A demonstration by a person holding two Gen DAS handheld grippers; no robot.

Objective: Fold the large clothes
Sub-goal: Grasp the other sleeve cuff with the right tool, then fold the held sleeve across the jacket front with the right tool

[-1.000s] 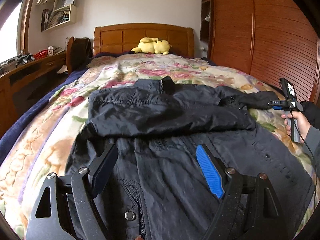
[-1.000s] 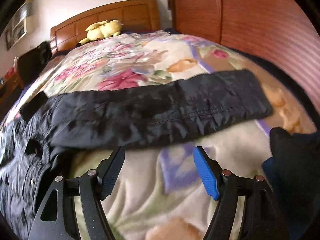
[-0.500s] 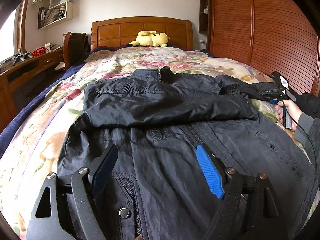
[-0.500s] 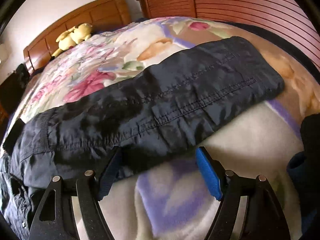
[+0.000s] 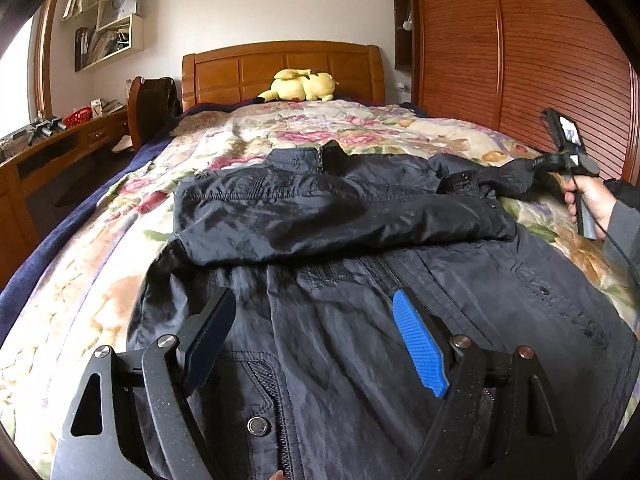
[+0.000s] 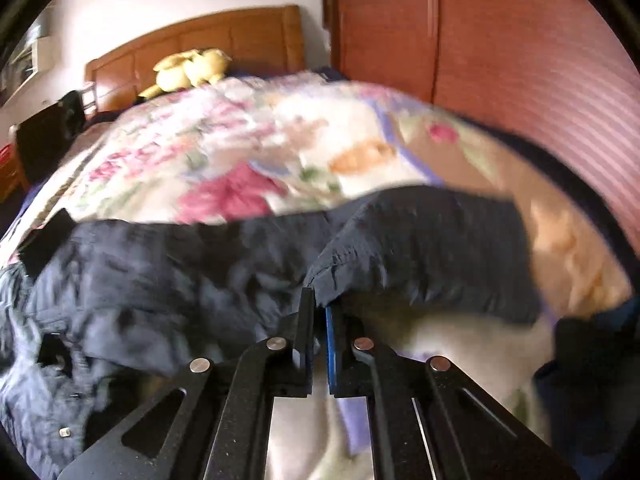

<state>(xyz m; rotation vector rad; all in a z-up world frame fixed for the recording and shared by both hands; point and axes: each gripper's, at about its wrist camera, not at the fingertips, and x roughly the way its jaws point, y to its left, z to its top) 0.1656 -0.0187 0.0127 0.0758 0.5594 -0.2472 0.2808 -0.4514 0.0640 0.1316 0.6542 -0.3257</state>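
A large black jacket [image 5: 352, 320] lies front up on the flowered bedspread [image 5: 120, 272]. One sleeve [image 5: 320, 220] is folded across its chest. My left gripper [image 5: 316, 332] is open and empty, hovering over the jacket's lower front. My right gripper [image 6: 319, 300] is shut on the near edge of the other sleeve [image 6: 420, 248], close to the cuff, and lifts it a little off the bed. It also shows in the left wrist view [image 5: 536, 166], at the far right, pinching the sleeve end.
A yellow plush toy [image 5: 300, 86] lies by the wooden headboard [image 5: 280, 68]. A wooden slatted wardrobe [image 5: 520, 60] runs along the right side. A desk [image 5: 60, 152] and a chair [image 5: 154, 108] stand on the left. A dark garment [image 6: 592, 360] lies at the bed's right edge.
My right gripper has closed on the sleeve edge and raised it; the fabric now bunches at the jaws. My left gripper stays open and has risen slightly over the jacket.
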